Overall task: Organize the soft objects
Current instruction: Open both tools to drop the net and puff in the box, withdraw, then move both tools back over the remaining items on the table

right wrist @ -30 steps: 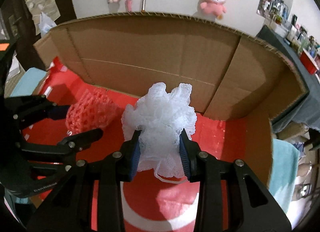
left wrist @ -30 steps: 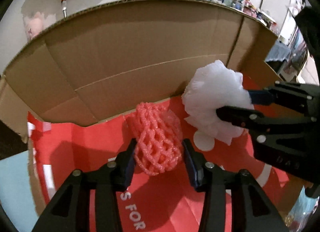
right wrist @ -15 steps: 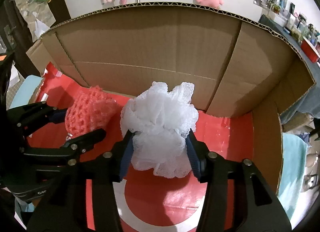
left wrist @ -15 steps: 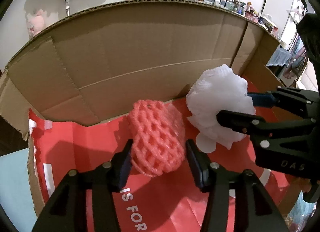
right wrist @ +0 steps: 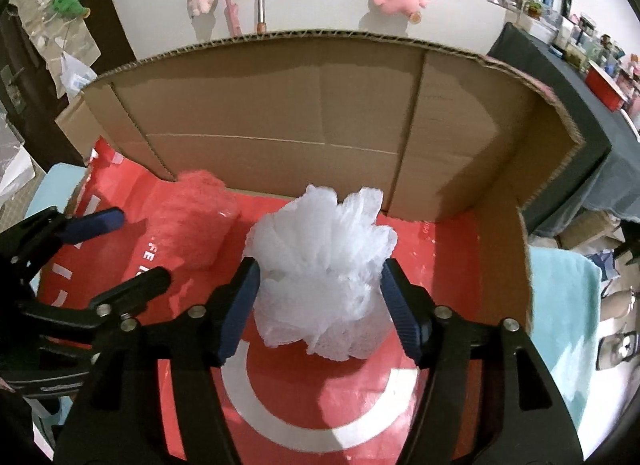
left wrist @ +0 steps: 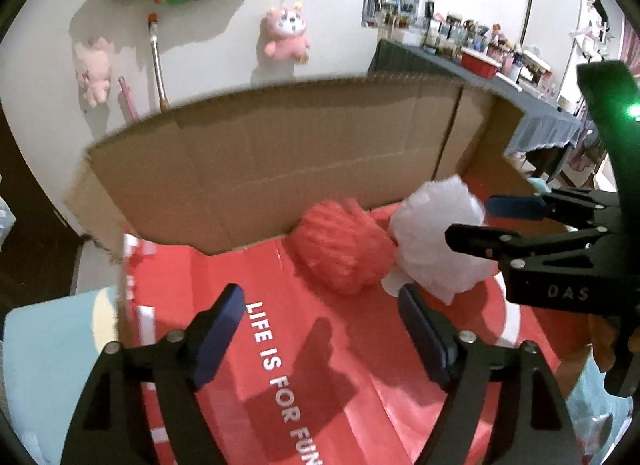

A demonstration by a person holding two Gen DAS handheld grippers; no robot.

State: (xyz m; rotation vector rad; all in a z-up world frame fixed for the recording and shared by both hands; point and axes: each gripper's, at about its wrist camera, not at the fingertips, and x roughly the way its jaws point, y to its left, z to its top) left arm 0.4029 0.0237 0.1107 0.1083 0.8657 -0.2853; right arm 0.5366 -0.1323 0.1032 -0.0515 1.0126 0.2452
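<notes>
Left tool opening, empty; right tool opening around frilly white mesh puff; red foam netting beside.

Motion blur smears the red foam net, and the white mesh puff hides its own base.

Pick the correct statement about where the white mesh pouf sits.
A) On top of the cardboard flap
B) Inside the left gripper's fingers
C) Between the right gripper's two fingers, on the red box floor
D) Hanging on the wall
C: the white mesh pouf rests on the red box floor between the opening pads of the right gripper.
</notes>
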